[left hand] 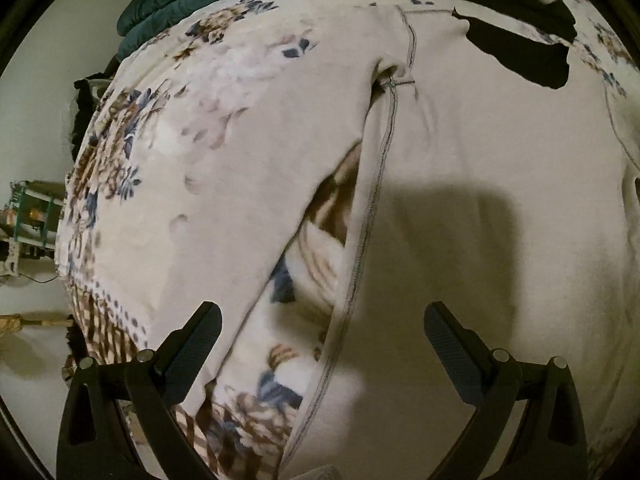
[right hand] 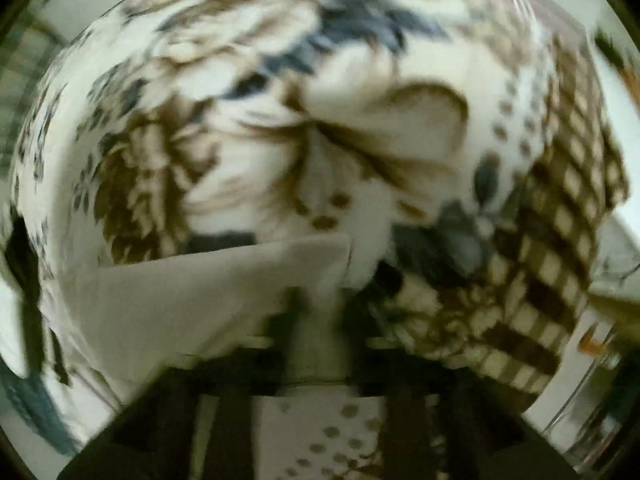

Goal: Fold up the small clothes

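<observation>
Beige garment (left hand: 480, 160) on floral blanket (left hand: 132, 152); left tongs (left hand: 322, 322) spread, right tongs (right hand: 316, 320) pressed together.

No text, label, brand, number or sign can be read in either view. The flowered blanket (left hand: 132, 184) carries only a printed pattern of blossoms, dots and checks, and the pale garment (left hand: 480, 152) lying on it shows plain cloth with grey stitching, no lettering.
</observation>
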`<state>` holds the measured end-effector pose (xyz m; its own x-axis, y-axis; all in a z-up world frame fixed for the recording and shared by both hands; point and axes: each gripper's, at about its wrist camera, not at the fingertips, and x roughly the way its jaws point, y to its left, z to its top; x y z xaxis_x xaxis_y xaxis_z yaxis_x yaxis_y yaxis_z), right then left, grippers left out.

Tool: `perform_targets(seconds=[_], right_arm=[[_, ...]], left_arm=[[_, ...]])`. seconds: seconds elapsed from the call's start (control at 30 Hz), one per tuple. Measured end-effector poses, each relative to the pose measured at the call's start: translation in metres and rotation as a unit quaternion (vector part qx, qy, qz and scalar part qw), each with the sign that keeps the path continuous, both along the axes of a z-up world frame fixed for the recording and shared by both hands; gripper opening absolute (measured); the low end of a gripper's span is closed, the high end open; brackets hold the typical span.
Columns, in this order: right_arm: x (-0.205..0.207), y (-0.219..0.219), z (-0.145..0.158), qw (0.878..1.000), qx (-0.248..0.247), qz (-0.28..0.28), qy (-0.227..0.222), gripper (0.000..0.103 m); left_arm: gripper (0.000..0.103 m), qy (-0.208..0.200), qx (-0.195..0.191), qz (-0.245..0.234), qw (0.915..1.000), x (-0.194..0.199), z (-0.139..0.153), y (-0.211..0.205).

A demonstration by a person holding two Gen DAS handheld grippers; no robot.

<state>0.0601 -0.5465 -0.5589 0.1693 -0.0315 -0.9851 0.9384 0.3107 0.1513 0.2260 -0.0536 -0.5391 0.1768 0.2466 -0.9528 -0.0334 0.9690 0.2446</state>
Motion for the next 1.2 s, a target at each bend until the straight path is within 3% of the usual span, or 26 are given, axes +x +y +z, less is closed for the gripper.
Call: perform_targets(seconds=[0.17, 0.23, 0.3, 0.33, 0.4, 0.5, 0.53, 0.6, 0.67, 0.77, 0.83, 0.9, 0.97, 1.0, 1.03, 1.1, 1.2], right_arm=[[0.034, 0.056, 0.045, 0.992, -0.072, 0.106, -0.015, 0.004], [0.061, 0.104, 0.070, 0.976, -0.098, 0.191, -0.020, 0.004], [0.094, 0.157, 0.091, 0.950, -0.118, 0.287, -0.025, 0.004], [0.108, 0.190, 0.097, 0.930, -0.131, 0.342, -0.022, 0.004], [0.138, 0.264, 0.111, 0.876, -0.149, 0.457, -0.026, 0.004], [0.155, 0.384, 0.099, 0.783, -0.172, 0.598, -0.017, 0.004], [0.150, 0.425, 0.084, 0.744, -0.183, 0.643, -0.008, 0.004], [0.145, 0.491, 0.066, 0.691, -0.180, 0.700, 0.008, 0.004], [0.128, 0.533, 0.037, 0.654, -0.166, 0.737, 0.036, 0.004], [0.106, 0.567, 0.002, 0.631, -0.146, 0.758, 0.078, 0.004], [0.097, 0.574, -0.015, 0.634, -0.133, 0.756, 0.094, 0.005], [0.097, 0.572, -0.024, 0.646, -0.101, 0.749, 0.106, 0.008], [0.103, 0.554, -0.030, 0.684, -0.021, 0.723, 0.095, 0.027], [0.106, 0.544, -0.029, 0.703, 0.016, 0.706, 0.083, 0.044], [0.108, 0.530, -0.028, 0.728, 0.052, 0.681, 0.069, 0.055], [0.110, 0.503, -0.027, 0.761, 0.080, 0.641, 0.057, 0.056], [0.111, 0.465, -0.030, 0.798, 0.076, 0.595, 0.061, 0.056]], left_arm=[[0.103, -0.020, -0.007, 0.006, 0.9998, -0.011, 0.014, 0.025], [0.103, -0.028, -0.005, 0.015, 0.9995, -0.016, 0.022, 0.039], [0.103, -0.034, 0.000, 0.031, 0.9989, -0.024, 0.030, 0.059], [0.103, -0.037, 0.002, 0.040, 0.9985, -0.028, 0.034, 0.069], [0.103, -0.041, 0.008, 0.064, 0.9971, -0.037, 0.040, 0.092], [0.103, -0.046, 0.020, 0.103, 0.9934, -0.055, 0.043, 0.128], [0.103, -0.046, 0.025, 0.114, 0.9920, -0.061, 0.043, 0.140], [0.103, -0.045, 0.036, 0.137, 0.9889, -0.074, 0.040, 0.162], [0.103, -0.039, 0.041, 0.156, 0.9861, -0.085, 0.034, 0.181], [0.103, -0.031, 0.041, 0.180, 0.9824, -0.099, 0.024, 0.202], [0.103, -0.026, 0.031, 0.194, 0.9801, -0.106, 0.018, 0.213], [0.103, -0.022, -0.005, 0.215, 0.9763, -0.113, 0.013, 0.224], [0.103, -0.015, -0.055, 0.244, 0.9682, -0.119, 0.004, 0.236], [0.103, -0.011, -0.085, 0.259, 0.9619, -0.121, -0.002, 0.241], [0.103, -0.009, -0.109, 0.274, 0.9556, -0.123, -0.007, 0.246], [0.103, -0.006, -0.160, 0.297, 0.9413, -0.124, -0.020, 0.254], [0.096, 0.002, -0.237, 0.321, 0.9169, -0.118, -0.040, 0.258]])
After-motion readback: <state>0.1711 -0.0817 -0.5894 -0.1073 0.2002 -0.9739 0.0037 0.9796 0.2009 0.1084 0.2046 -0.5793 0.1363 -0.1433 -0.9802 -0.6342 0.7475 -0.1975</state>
